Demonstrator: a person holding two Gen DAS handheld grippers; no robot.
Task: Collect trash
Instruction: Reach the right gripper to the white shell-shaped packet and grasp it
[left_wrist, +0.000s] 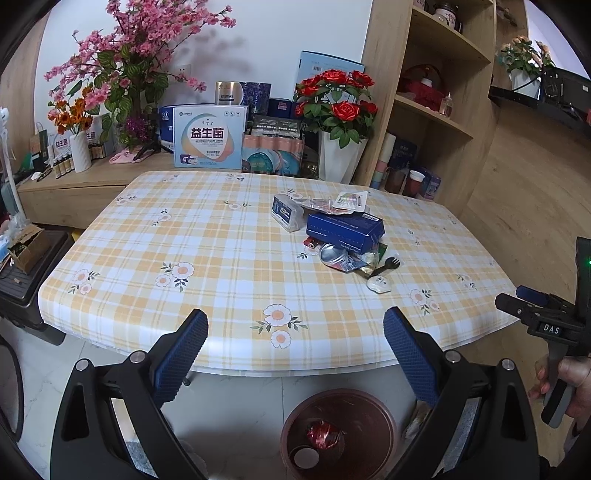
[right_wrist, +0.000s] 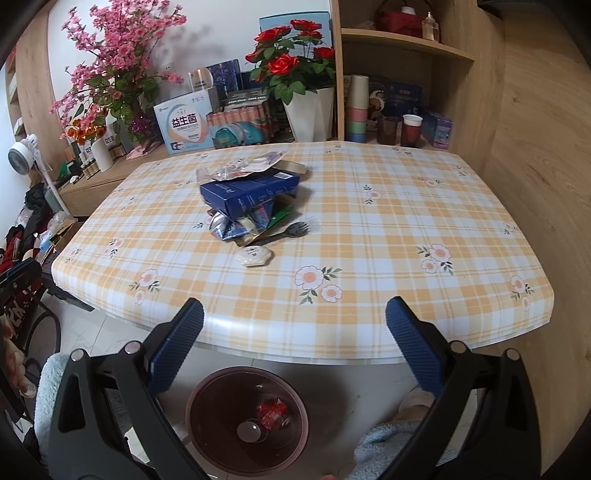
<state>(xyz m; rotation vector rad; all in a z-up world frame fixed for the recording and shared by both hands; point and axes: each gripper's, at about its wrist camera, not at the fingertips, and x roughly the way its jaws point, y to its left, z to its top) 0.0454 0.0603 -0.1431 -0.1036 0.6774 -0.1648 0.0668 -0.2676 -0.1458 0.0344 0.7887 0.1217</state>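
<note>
trash (right_wrist: 247, 206) lies piled mid-surface (right_wrist: 369, 229), a blue box on top; a red wrapper (right_wrist: 271, 412) sits in the bin (right_wrist: 207, 387) on the floor below. left tool (left_wrist: 295, 350) and right tool (right_wrist: 294, 341) hover empty, jaws wide apart.

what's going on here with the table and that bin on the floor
A person is clearing trash off the table with a handheld gripper in each hand. Both the left gripper and the right gripper are open and empty, above the brown bin, which already holds a red wrapper. A pile with a blue box, crushed can and black spork is on the table.
</note>
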